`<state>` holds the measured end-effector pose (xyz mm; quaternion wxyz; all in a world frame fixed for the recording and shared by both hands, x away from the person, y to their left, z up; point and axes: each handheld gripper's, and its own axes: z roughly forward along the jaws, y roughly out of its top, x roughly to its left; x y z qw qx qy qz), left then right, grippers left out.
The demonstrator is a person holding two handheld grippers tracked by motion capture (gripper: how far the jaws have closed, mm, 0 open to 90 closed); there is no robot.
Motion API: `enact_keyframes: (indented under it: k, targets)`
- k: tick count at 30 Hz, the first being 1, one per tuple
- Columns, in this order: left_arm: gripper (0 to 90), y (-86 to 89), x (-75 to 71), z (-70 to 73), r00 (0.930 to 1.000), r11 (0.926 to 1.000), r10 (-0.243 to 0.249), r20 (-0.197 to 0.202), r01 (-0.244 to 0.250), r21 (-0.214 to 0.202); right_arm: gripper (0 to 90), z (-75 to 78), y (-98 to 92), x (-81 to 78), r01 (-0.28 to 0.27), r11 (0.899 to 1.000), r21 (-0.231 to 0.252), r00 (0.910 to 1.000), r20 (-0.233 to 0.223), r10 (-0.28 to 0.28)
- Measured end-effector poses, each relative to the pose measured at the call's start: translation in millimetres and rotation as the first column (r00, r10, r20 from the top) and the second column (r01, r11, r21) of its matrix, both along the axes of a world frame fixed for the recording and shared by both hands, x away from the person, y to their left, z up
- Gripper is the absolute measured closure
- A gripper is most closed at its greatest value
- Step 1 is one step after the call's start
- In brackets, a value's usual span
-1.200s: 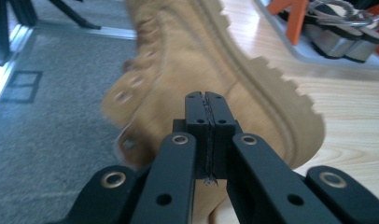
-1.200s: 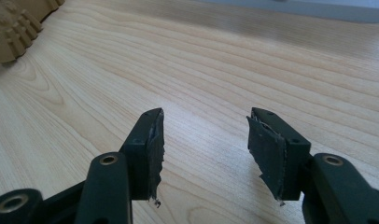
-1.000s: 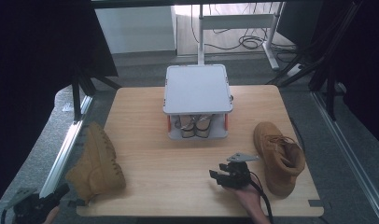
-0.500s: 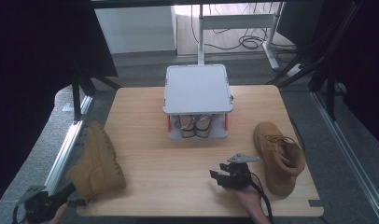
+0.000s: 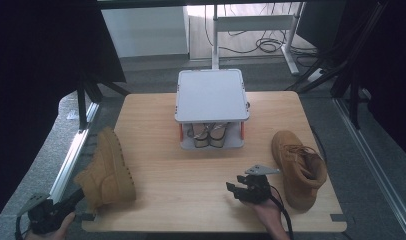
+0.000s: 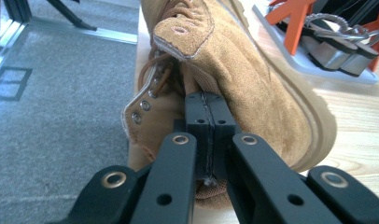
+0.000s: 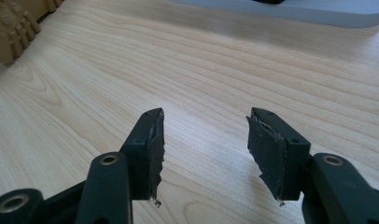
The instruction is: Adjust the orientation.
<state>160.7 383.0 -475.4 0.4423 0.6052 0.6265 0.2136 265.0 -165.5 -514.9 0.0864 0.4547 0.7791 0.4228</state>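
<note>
wooden table [image 5: 191, 165], lower left: my left gripper [image 6: 210, 116] pinches the tan boot's [image 6: 234, 70] collar; my right gripper [image 7: 204, 140] gapes empty.

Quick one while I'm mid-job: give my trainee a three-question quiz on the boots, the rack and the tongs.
1. True or false: the left tongs are shut on the left boot.
2. What do the right tongs hold? A) the right boot B) nothing C) sandals
3. What sits on the lower shelf of the grey rack?

Key:
1. True, pinching the boot's collar.
2. B; they are open over the bare table, beside the right boot.
3. A pair of sandals.
</note>
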Motion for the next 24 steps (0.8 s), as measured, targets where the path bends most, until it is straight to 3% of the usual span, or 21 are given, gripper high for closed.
enact_keyframes:
  k: [9,12,14,24]
  targets:
    - [89.8,-21.5,16.2,4.1,0.9972,0.9972,-0.075,-0.003,0.075,-0.003,45.6,1.2,-4.2,-0.8,0.010,1.000,0.010,0.9999,0.001,-0.010]
    - [89.8,-36.5,24.2,2.1,0.9960,0.9953,-0.089,-0.011,0.089,0.037,46.0,1.1,-5.2,-1.5,0.013,1.000,0.007,0.9999,0.003,-0.013]
    - [89.8,-40.9,28.2,5.6,0.9957,0.9953,-0.093,-0.003,0.093,0.029,46.0,0.2,-5.0,-2.2,0.011,1.000,0.005,0.9999,0.002,-0.011]
    - [89.8,-69.0,52.1,18.2,0.9866,0.9859,-0.163,0.009,0.163,0.040,46.0,-3.1,-8.9,-1.4,0.020,1.000,0.009,0.9998,-0.004,-0.020]
